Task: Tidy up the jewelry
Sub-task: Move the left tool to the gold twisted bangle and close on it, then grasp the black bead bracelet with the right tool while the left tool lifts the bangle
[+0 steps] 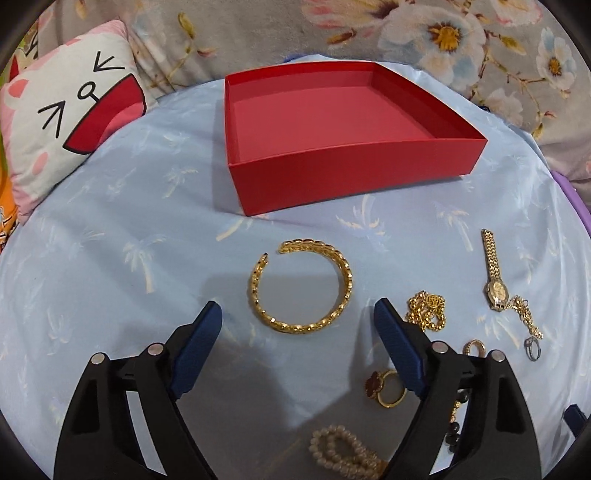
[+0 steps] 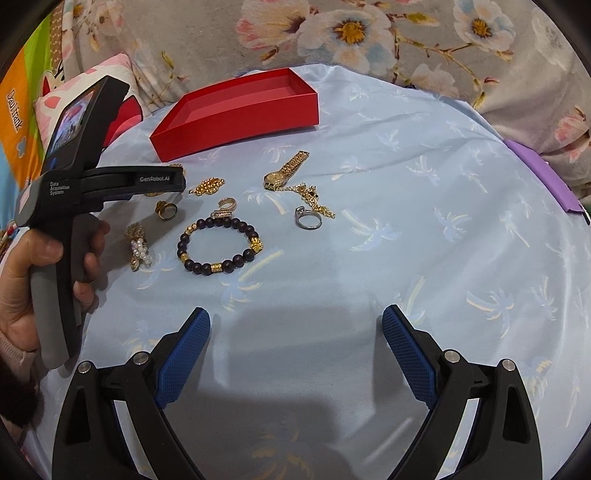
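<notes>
An empty red box (image 1: 332,125) stands at the back of the blue cloth; it also shows in the right wrist view (image 2: 236,114). A gold open bangle (image 1: 301,286) lies just ahead of my open, empty left gripper (image 1: 297,314). To its right lie a gold chain (image 1: 426,310), a gold watch (image 1: 495,275), a silver ring (image 1: 532,349), a red-stone ring (image 1: 386,387) and a pearl bracelet (image 1: 343,450). My right gripper (image 2: 295,321) is open and empty, short of a dark bead bracelet (image 2: 219,243). The watch (image 2: 284,173) and silver ring (image 2: 306,219) lie beyond it.
A cat-face pillow (image 1: 62,114) lies at the back left and a floral blanket (image 1: 443,33) behind the cloth. A purple sheet (image 2: 543,177) sits at the right edge. The hand-held left gripper body (image 2: 70,206) stands left in the right wrist view.
</notes>
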`<state>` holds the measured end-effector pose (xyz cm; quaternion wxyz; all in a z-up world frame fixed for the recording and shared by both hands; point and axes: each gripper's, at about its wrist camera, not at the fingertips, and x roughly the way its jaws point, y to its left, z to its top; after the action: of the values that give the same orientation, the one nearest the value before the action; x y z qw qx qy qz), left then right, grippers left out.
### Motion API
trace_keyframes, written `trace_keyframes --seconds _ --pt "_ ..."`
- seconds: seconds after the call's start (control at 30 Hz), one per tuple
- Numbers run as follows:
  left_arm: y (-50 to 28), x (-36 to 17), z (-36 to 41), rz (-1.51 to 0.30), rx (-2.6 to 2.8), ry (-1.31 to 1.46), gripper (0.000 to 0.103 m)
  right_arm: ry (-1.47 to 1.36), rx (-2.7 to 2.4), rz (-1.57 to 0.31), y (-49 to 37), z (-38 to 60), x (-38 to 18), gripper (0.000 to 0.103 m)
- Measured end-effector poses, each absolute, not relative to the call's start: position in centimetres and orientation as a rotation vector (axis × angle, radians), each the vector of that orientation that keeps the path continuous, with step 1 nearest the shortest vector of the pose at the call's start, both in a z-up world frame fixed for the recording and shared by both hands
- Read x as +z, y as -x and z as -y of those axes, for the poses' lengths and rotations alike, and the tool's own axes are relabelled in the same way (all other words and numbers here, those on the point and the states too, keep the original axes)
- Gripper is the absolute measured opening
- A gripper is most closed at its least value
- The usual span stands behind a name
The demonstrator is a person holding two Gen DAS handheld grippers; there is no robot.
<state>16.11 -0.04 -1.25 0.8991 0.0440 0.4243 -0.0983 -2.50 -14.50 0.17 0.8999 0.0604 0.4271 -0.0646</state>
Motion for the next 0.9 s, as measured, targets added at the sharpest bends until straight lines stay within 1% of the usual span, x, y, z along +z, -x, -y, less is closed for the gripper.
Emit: trace_keyframes --seconds 0.07,0.2,0.23,0.3,0.4,0.7,0.9 --pt "-16.5 -1.1 0.0 -0.875 -0.204 -0.075 0.075 -0.129 -0.13 -0.89 2.4 14.5 0.0 0.092" --pt "-16.7 -1.2 0.4 -0.874 -0.197 -0.088 0.075 -0.134 -0.128 -0.895 2.3 14.5 -0.1 0.092" --pt "-16.7 -1.2 0.6 -0.873 -0.193 -0.099 0.073 -0.134 -0.128 -0.896 2.3 14.5 -0.1 0.092" --pt "-16.6 -1.2 1.0 -0.865 -0.191 -0.119 0.06 -0.133 -0.127 -0.896 2.3 14.5 -0.1 0.092" --pt "-16.6 -1.1 1.2 -0.861 -0.187 -0.136 0.055 -0.133 -0.126 -0.897 2.3 14.5 -0.1 0.092" --pt "-16.2 -0.7 0.5 -0.874 -0.206 -0.105 0.054 -0.15 -0.124 -0.885 2.3 14.8 0.0 0.092" --pt "-13.7 1.5 -1.0 -0.821 -0.226 -0.099 0.054 -0.18 -0.08 -0.898 1.5 15.7 0.7 0.092"
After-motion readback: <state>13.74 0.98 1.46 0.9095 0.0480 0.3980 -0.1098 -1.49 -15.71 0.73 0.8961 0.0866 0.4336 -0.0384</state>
